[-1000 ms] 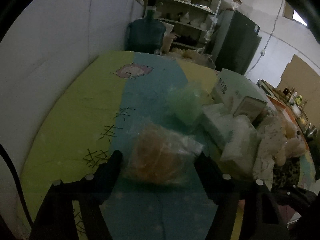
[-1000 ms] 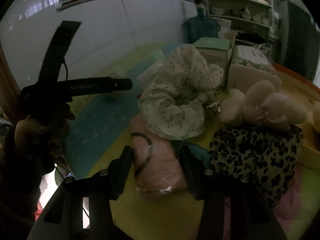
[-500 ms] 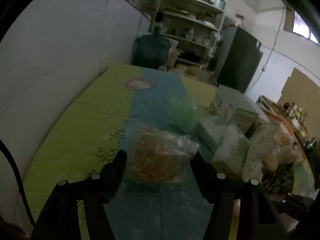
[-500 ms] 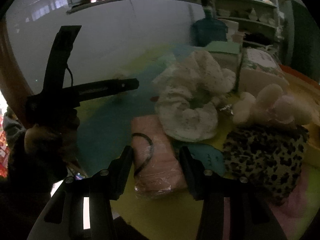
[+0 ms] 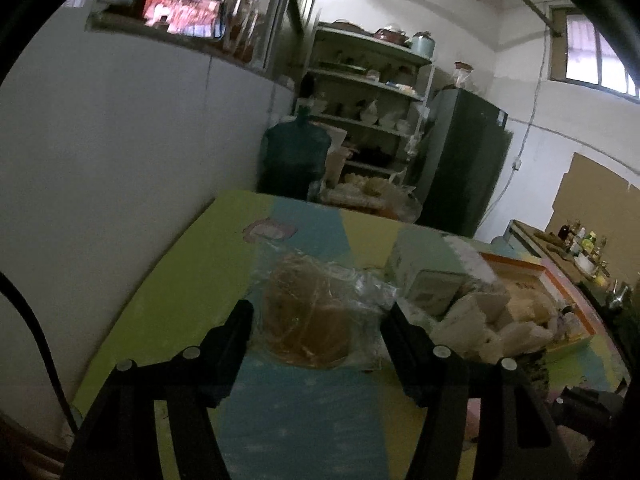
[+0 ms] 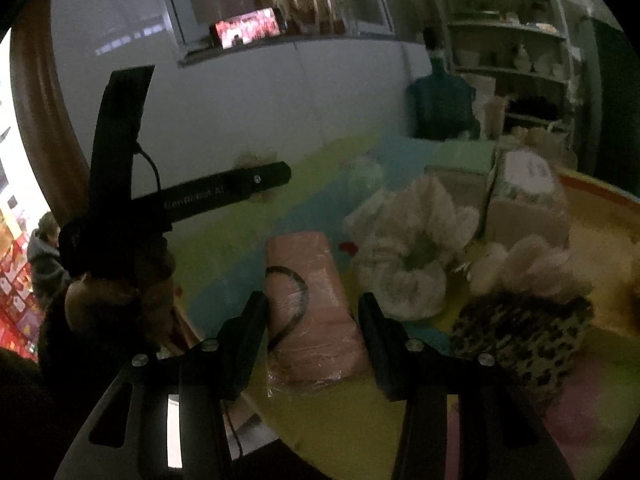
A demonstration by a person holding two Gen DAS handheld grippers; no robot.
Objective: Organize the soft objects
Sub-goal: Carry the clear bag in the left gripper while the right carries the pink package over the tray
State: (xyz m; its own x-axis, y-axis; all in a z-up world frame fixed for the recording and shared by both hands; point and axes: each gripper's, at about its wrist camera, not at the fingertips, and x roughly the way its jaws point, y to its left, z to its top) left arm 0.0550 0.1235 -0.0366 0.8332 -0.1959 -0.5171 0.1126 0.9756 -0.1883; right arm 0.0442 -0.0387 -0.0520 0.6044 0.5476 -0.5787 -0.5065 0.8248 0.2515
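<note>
1. Left wrist view: my left claw (image 5: pixel 316 320) is clamped on a clear bag of orange stuff (image 5: pixel 308 312), jaws pressing the plastic on both sides. They closed in a bit just now with the bag between them.
2. Right wrist view: my right claw (image 6: pixel 312 316) grips a wrapped pink pack (image 6: pixel 316 308) with a black band (image 6: pixel 294 292) looped on it, near edge of the mat (image 6: pixel 320 432).
3. Both look lifted off the mat, hard to be sure; frames blurry.
4. To do it well, I judge: keep squeeze light, bag is slippery and soft, carry level, don't drag over neighbours.
5. Only the right view shows the white scrunchie (image 6: pixel 404 264), the leopard scrunchie (image 6: pixel 524 340) and fluffy cream thing (image 6: pixel 528 264) just right of the pack, plus my left hand (image 6: pixel 116 304) on its handle.
6. Only the left view shows the mat's empty far-left green part (image 5: pixel 192 264), likely drop room.
7. Boxes (image 5: pixel 428 276) sit right of the bag.
</note>
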